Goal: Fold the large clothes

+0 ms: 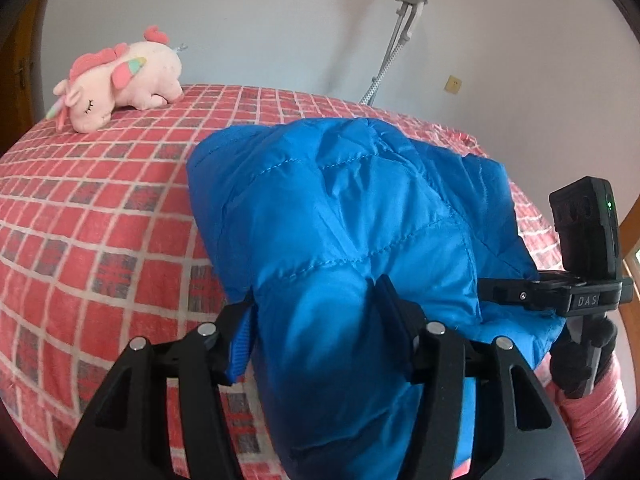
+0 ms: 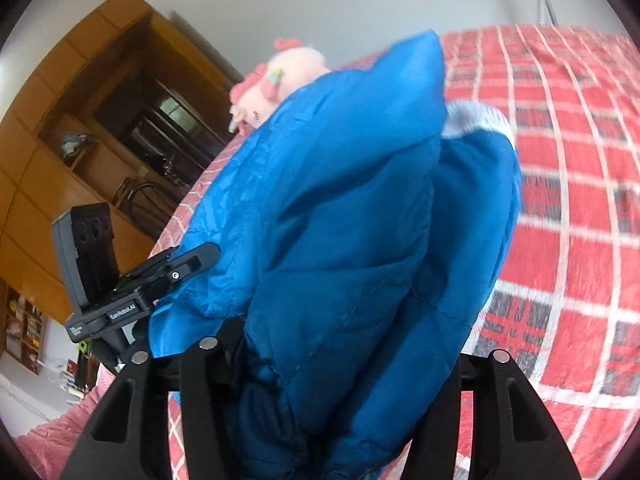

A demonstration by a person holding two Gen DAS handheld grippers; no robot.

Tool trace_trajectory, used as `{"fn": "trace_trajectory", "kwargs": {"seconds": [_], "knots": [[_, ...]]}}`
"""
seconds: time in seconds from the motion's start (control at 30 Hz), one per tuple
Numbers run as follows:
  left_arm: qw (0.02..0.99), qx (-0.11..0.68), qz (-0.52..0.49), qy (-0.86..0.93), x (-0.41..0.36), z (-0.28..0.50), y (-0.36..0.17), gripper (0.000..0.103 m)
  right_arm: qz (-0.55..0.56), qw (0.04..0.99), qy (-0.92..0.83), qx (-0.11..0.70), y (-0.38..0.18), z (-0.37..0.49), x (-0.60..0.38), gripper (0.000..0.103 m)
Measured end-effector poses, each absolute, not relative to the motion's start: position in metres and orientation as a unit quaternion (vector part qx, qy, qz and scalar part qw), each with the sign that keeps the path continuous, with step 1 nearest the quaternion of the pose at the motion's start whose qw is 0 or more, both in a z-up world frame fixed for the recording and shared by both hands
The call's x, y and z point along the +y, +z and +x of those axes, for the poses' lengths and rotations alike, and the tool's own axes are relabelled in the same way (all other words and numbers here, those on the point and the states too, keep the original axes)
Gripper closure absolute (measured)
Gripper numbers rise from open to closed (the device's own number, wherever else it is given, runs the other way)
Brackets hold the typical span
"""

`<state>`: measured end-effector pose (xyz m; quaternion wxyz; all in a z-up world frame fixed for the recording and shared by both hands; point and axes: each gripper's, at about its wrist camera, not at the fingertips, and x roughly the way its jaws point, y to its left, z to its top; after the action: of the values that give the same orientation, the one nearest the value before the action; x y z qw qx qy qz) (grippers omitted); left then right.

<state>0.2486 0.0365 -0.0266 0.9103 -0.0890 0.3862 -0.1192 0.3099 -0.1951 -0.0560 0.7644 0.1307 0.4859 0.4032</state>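
Between both sets of jaws, the puffy quilted bright-blue jacket (image 1: 352,216) is clamped, left gripper (image 1: 316,320) and right gripper (image 2: 340,360) side by side, its bulk stretching ahead across the red-checked bed (image 1: 100,216).

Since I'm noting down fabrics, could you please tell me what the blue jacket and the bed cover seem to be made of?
The blue jacket looks like thin, shiny synthetic shell, probably nylon, padded: quilting seams and a soft sheen. The bed cover seems matte, slightly fuzzy woven cloth, red with a checked pattern.
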Motion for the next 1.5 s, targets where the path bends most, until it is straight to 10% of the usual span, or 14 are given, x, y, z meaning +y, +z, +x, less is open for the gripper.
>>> {"fn": "trace_trajectory", "kwargs": {"seconds": [1.5], "knots": [[0.913,0.396,-0.067,-0.068,0.04,0.171,-0.019,0.015,0.063,0.839,0.23,0.49,-0.035,0.24,-0.22,0.004]]}}
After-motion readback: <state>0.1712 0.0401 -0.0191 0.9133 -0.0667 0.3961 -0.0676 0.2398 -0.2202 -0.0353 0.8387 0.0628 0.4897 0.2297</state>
